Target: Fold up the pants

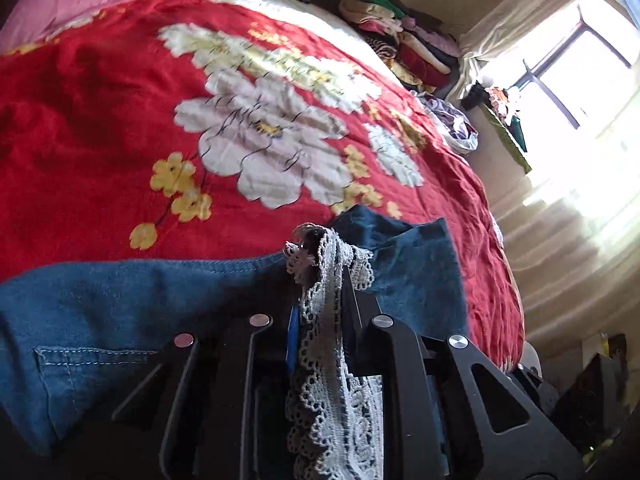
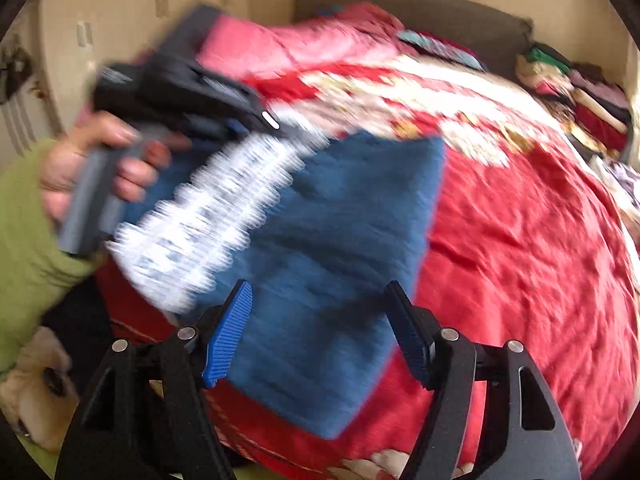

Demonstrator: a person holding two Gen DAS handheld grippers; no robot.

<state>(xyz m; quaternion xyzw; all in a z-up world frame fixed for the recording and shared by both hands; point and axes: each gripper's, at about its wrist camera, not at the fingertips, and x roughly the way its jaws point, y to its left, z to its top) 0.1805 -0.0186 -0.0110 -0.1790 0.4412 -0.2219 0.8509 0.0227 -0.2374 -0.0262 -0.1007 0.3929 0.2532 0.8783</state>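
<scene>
The blue denim pants [image 2: 336, 248] are spread on the red floral bedspread [image 1: 100, 128], near its front edge, with one part already doubled over the rest. The white lace trim [image 1: 332, 320] at a hem is clamped between the jaws of the left gripper [image 1: 320, 264], which is drawn tight on lace and denim together. The right gripper [image 2: 320, 332] is held just above the cloth with its blue pads [image 2: 228, 340] wide apart and nothing between them. Denim of this kind is judged soft but weighty (it will sag wherever it is unsupported), and the lace is thought delicate and easily snagged. A hold on the stitched hem or the waistband, not on the lace alone, is therefore advised. The right-hand view is blurred, so finer details cannot be told.
</scene>
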